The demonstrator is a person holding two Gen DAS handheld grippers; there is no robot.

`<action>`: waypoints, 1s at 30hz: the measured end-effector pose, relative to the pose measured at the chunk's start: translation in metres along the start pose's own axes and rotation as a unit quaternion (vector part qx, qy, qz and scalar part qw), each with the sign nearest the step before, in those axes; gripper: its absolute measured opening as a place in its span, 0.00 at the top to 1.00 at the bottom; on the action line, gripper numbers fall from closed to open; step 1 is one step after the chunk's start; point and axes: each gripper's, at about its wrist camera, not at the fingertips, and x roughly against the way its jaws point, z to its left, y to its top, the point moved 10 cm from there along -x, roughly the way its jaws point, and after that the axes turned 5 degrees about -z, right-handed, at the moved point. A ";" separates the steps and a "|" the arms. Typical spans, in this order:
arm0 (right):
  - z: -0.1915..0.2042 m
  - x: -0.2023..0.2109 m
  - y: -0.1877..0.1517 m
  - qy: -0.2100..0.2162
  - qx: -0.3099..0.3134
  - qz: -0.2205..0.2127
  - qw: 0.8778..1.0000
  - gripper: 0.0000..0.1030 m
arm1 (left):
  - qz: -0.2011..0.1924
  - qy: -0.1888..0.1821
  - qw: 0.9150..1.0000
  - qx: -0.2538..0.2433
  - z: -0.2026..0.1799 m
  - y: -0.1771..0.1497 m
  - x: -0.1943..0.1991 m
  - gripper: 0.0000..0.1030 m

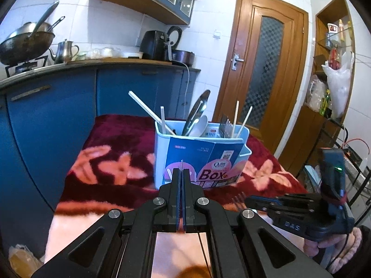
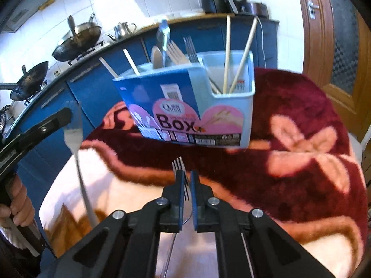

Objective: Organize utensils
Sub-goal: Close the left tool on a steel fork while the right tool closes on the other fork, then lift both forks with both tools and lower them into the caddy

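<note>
On the floral blanket [image 2: 301,120] stands the blue utensil box [image 2: 192,106], already holding chopsticks, forks and spoons. The left gripper [image 2: 69,115] is clamped on a white spatula [image 2: 76,143]; the right gripper [image 2: 187,180] is pinching a small fork [image 2: 179,164]. Both loads are picked up; next each needs lifting over its matching compartment.

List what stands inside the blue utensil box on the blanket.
Inside the blue utensil box: white chopsticks, spoons, forks and wooden chopsticks. Their lower ends are covered by the box walls.
</note>
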 end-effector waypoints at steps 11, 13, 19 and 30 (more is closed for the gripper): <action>0.013 0.064 0.036 -0.052 0.048 -0.120 0.990 0.95 | -0.063 0.009 0.998 -0.007 -0.003 0.041 0.022 1.00; 0.014 0.072 0.044 -0.061 0.046 -0.139 0.987 0.96 | -0.074 0.013 0.997 -0.009 -0.003 0.051 0.024 1.00; 0.006 0.092 0.076 -0.091 0.040 -0.193 0.976 0.96 | -0.116 0.031 0.993 -0.017 0.000 0.091 0.030 1.00; -0.009 0.111 0.123 -0.130 0.042 -0.238 0.962 0.96 | -0.176 0.080 0.981 -0.004 0.022 0.159 0.021 1.00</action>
